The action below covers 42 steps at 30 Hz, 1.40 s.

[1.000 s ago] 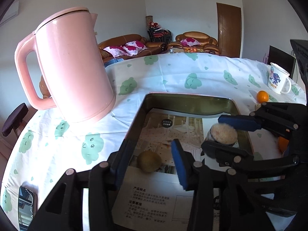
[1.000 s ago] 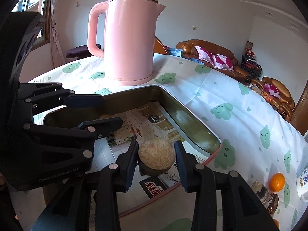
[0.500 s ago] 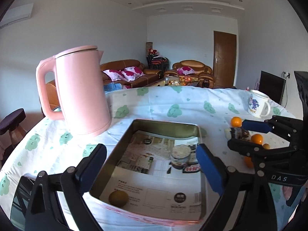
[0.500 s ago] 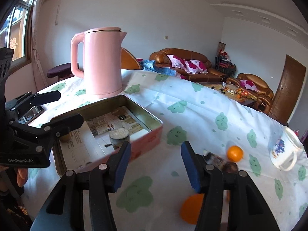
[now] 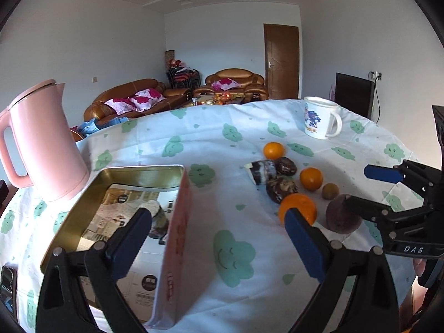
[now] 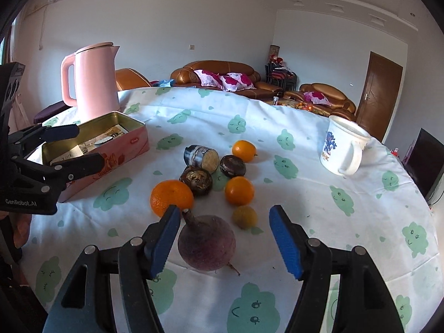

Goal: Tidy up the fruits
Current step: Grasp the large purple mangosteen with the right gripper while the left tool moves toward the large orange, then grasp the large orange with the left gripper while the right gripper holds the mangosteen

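Note:
A pink tin box (image 5: 177,238) (image 6: 122,149) lined with paper stands at the left, with a cut fruit piece (image 5: 158,219) inside. Loose fruit lies on the tablecloth: three oranges (image 6: 171,197) (image 6: 239,190) (image 6: 243,150), two dark round fruits (image 6: 196,176) (image 6: 232,165), a cut dark piece (image 6: 201,157), a small kiwi (image 6: 244,216) and a purple round fruit (image 6: 206,245). My right gripper (image 6: 226,238) is open, its fingers either side of the purple fruit and just above it. My left gripper (image 5: 219,238) is open and empty over the box's right wall.
A pink kettle (image 5: 41,144) (image 6: 94,80) stands behind the box. A white mug (image 5: 322,118) (image 6: 344,145) stands at the far right. A phone (image 5: 8,285) lies at the table's left edge. Sofas and a door are beyond the table.
The right gripper let go of the cut fruit piece in the box, opened and moved right to the purple fruit. The left gripper opened, rose and swung right off the box.

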Available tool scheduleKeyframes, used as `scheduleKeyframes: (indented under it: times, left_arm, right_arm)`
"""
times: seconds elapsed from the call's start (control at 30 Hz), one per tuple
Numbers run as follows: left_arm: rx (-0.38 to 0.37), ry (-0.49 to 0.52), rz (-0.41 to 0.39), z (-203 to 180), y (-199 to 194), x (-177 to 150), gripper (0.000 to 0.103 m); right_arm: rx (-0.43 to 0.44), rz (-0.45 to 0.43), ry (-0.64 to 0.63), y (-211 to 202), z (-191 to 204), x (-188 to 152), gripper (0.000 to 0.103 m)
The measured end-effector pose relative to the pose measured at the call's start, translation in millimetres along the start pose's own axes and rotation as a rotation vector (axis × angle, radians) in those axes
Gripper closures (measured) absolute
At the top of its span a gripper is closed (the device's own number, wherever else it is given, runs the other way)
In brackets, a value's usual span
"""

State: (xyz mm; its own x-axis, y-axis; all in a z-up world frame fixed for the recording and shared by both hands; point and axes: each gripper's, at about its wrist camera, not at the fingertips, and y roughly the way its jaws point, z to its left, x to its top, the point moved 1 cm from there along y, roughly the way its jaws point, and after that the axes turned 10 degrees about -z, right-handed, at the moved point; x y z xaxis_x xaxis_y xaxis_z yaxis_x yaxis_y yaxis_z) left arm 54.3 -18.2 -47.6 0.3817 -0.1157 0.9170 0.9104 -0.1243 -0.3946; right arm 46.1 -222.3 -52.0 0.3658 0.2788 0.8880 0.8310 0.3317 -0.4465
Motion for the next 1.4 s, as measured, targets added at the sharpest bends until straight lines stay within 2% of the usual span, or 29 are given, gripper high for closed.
scheduleKeyframes:
  times: [0.33,0.37,0.4,0.43,0.63,0.83,1.0,1.13,1.23,1.3,1.33,1.4]
  left_arm:
    - [-0.031,0.007,0.064,-16,19,-7,0.004]
    - [-0.034,0.007,0.065,-17,20,-7,0.004]
    - [-0.037,0.009,0.065,-18,20,-6,0.004]
    - [-0.041,0.009,0.065,-20,21,-5,0.004]
    - [-0.075,0.018,0.068,-32,25,3,0.004]
    - [-0.118,0.014,0.100,-46,40,6,0.006]
    - [-0.175,0.005,0.170,-58,59,0,0.023]
    - [-0.196,-0.002,0.206,-63,71,-2,0.029]
    - [-0.230,0.003,0.223,-66,74,-2,0.036]
    - [-0.258,-0.006,0.227,-66,74,-3,0.050]
    - [-0.269,-0.011,0.226,-67,73,-3,0.054]
    - [-0.268,-0.009,0.222,-67,72,-3,0.054]
  right_arm:
    - [0.076,0.101,0.018,19,4,-18,0.036]
    - [0.081,0.110,0.023,20,3,-19,0.039]
    - [0.082,0.120,0.023,21,3,-20,0.050]
    - [0.093,0.121,0.032,21,2,-21,0.050]
    - [0.080,0.081,0.073,15,-6,-13,0.050]
    - [-0.003,0.027,0.101,10,-23,9,0.050]
    - [-0.038,0.013,0.131,18,-33,17,0.050]
    - [-0.051,0.020,0.155,30,-37,18,0.050]
    - [-0.046,0.032,0.160,36,-36,18,0.050]
    - [-0.043,0.036,0.161,38,-34,17,0.050]
    - [-0.040,0.036,0.162,38,-34,16,0.050]
    - [-0.038,0.038,0.168,39,-33,14,0.050]
